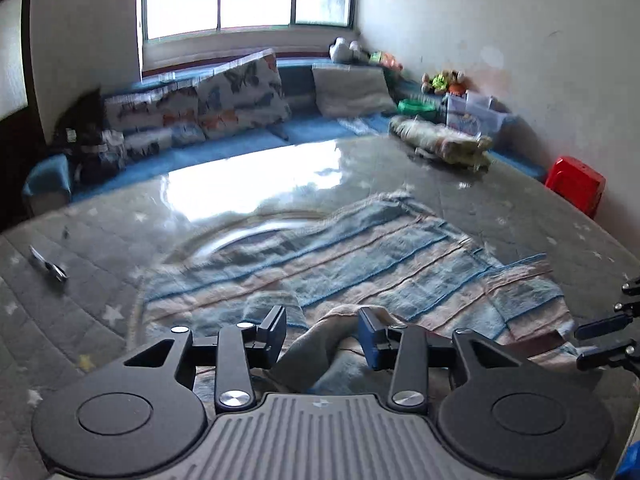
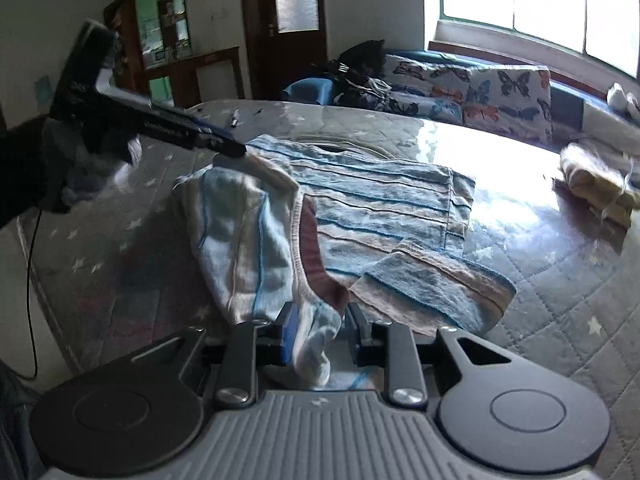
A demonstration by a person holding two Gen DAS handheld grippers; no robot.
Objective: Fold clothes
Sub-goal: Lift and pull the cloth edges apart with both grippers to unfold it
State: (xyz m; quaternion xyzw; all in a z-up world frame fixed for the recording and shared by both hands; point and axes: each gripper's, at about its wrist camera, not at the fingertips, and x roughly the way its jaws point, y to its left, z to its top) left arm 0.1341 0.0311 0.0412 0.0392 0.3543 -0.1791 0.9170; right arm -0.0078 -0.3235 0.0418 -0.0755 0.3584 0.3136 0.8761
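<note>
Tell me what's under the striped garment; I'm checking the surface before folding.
The striped garment lies on a grey star-print quilted mat. Whatever lies beneath the cloth's middle is covered.

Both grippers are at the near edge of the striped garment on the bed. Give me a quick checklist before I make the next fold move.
1. Left gripper released: ok, jaws apart, cloth loose between them.
2. Right gripper released: ok, jaws apart; a fold of fabric lies between them, unclamped.
3. Striped garment flat: not ok, the near part is bunched and turned over.
4. Sleeve tidy: not ok, it lies askew.
5. Quilted bed cover clear around the garment: ok.
6. Far edge aligned: cannot tell.
</note>
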